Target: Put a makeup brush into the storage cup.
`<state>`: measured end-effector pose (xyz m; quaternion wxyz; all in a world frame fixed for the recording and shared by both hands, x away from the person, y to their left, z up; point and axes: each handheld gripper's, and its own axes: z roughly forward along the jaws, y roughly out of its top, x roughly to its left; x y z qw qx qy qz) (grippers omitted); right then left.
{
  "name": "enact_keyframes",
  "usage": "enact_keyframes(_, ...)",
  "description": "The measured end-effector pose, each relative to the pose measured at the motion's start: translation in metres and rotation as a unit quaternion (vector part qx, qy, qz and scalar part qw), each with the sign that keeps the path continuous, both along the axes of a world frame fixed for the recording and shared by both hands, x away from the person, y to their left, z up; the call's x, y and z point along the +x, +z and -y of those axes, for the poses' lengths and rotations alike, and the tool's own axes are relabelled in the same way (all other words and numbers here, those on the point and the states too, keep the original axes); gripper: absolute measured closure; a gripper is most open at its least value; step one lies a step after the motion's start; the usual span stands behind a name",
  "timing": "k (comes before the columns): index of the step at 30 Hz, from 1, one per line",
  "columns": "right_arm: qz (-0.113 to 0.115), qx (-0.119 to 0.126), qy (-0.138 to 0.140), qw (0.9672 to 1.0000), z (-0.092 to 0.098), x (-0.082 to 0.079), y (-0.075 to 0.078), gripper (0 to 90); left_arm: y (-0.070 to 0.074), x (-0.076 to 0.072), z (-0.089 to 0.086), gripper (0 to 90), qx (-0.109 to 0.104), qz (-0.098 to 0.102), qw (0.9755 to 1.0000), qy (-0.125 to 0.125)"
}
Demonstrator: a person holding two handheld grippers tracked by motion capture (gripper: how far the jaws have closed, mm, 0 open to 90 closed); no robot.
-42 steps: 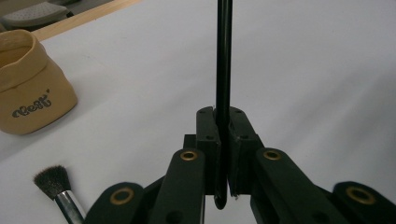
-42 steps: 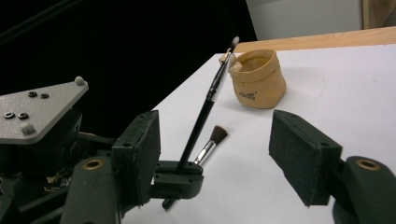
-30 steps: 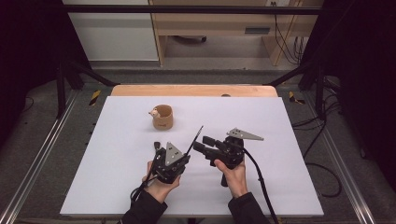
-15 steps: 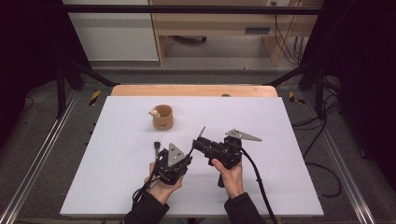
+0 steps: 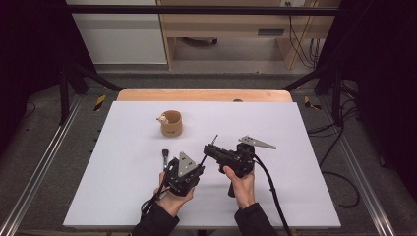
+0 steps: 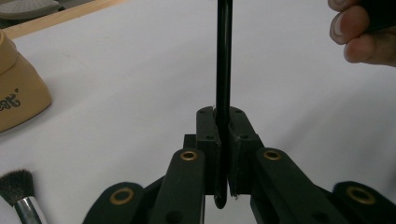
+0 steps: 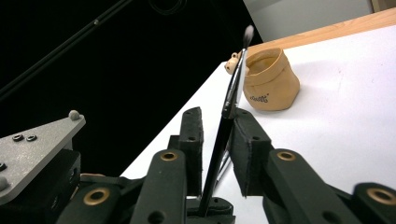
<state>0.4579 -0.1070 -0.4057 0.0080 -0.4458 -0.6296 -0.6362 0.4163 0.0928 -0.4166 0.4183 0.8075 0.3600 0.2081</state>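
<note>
Black and thin, a brush (image 6: 223, 60) stands clamped in the left gripper (image 6: 223, 154): in the left gripper view its jaws are pressed tight on the handle, which runs straight up out of the top of the frame. In the high view the left gripper (image 5: 184, 172) sits low and centre on the white surface (image 5: 295, 128), and the brush (image 5: 210, 146) slants up and to the right from it, its tip just above the right gripper (image 5: 212, 151).

Over to the right gripper view: the same brush (image 7: 229, 116) rises between the jaws of the right gripper (image 7: 218, 154), pale bristles at the upper middle of the frame. These jaws have just been closing in. The right pad sits against the handle, yet a sliver of gap shows on the left side, so it isn't a full pinch.

Behind it, at the upper right of that frame, sits a tan pouch (image 7: 271, 79) on the surface, open at the top. In the high view the pouch (image 5: 171, 123) lies above and left of both hands, well apart from them. A second, stubbier brush (image 5: 164, 156) lies flat on the surface just left of the left gripper, its dark bristles at the lower left of the left gripper view (image 6: 16, 184).
</note>
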Motion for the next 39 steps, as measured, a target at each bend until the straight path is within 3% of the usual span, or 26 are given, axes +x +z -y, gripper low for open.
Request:
enact_keyframes(11,-0.005,0.020,0.002,0.9998,0.003,0.000,-0.002,84.6,-0.001,-0.002,0.003,84.7,-0.004,0.001,1.0000,-0.003)
enact_keyframes(18,0.005,0.026,0.010,0.9996,0.003,-0.002,-0.001,85.6,0.000,-0.003,0.001,84.0,-0.004,0.006,0.9999,-0.007)
enact_keyframes(24,0.019,0.014,0.007,0.9997,0.006,-0.004,0.001,85.6,0.005,-0.003,-0.002,62.2,-0.009,0.022,0.9997,0.005)
enact_keyframes(27,0.026,0.008,0.008,0.9996,0.006,-0.005,0.001,85.7,0.010,-0.002,-0.004,57.3,-0.012,0.029,0.9995,0.004)
enact_keyframes(31,0.032,0.007,0.012,0.9994,0.004,-0.006,0.002,85.6,0.017,-0.001,-0.002,57.6,-0.008,0.036,0.9993,0.001)
enact_keyframes(39,0.042,-0.003,0.017,0.9990,0.000,-0.010,0.003,85.6,0.024,0.001,0.007,68.6,-0.012,0.040,0.9991,-0.006)
